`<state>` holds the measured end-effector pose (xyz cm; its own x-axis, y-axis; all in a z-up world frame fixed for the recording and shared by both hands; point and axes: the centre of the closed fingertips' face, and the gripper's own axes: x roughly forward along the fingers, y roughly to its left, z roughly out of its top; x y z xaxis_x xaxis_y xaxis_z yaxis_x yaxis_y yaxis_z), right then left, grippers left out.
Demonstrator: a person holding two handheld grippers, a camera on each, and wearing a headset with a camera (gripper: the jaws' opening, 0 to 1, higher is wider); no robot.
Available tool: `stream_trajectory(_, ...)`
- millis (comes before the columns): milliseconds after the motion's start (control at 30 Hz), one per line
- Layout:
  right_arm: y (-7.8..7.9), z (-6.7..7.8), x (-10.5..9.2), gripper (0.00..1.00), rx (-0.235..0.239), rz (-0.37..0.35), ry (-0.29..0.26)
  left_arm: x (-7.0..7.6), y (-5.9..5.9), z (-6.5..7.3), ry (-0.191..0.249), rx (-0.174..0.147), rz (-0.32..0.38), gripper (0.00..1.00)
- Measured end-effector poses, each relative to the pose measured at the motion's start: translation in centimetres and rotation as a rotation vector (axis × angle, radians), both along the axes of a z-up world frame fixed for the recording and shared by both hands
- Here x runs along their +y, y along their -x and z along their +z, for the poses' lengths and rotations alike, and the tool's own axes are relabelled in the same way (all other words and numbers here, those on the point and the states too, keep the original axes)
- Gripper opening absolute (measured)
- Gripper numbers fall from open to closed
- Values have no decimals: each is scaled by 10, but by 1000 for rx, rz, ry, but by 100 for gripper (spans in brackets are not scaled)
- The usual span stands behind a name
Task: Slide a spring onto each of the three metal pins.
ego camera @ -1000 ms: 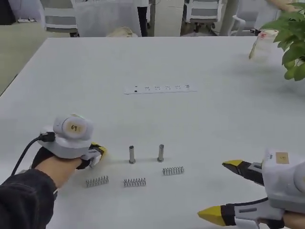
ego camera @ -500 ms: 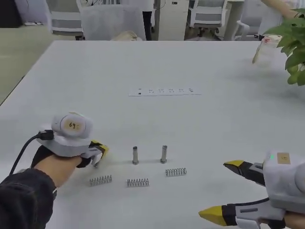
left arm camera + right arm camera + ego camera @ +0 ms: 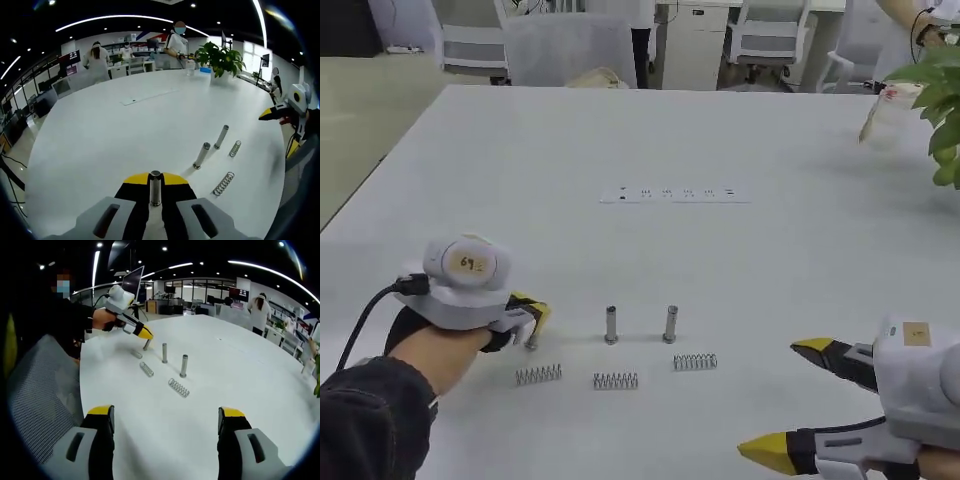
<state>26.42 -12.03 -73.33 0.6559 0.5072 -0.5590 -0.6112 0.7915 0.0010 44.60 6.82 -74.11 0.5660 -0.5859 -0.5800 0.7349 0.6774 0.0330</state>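
My left gripper (image 3: 532, 322) is shut on a metal pin (image 3: 155, 187), which stands upright at the left end of the row; in the right gripper view the same pin (image 3: 146, 344) shows below the yellow tips. Two more pins (image 3: 611, 325) (image 3: 671, 324) stand free to its right. Three springs lie flat in front of them: left (image 3: 539, 375), middle (image 3: 616, 381), right (image 3: 695, 362). My right gripper (image 3: 786, 400) hovers open at the lower right, well away from the parts, its jaws (image 3: 165, 415) wide apart with nothing between them.
A white power strip (image 3: 675, 193) lies further back on the white table (image 3: 770, 270). A potted plant (image 3: 945, 110) and a cup stand at the far right edge. Chairs and people are beyond the table's far side.
The head camera has shifted a little, so everything sits lower and more to the right. The left gripper stays shut on its pin; the right gripper stays open in place.
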Motion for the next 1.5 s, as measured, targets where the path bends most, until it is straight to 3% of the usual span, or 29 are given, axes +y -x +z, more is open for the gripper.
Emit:
stream_trajectory(1133, 1, 0, 2, 84, 3, 17, 14, -4, 0, 2, 32, 17, 12, 0)
stream_trajectory(1500, 1, 0, 3, 84, 4, 19, 16, -4, -1, 2, 40, 41, 10, 0)
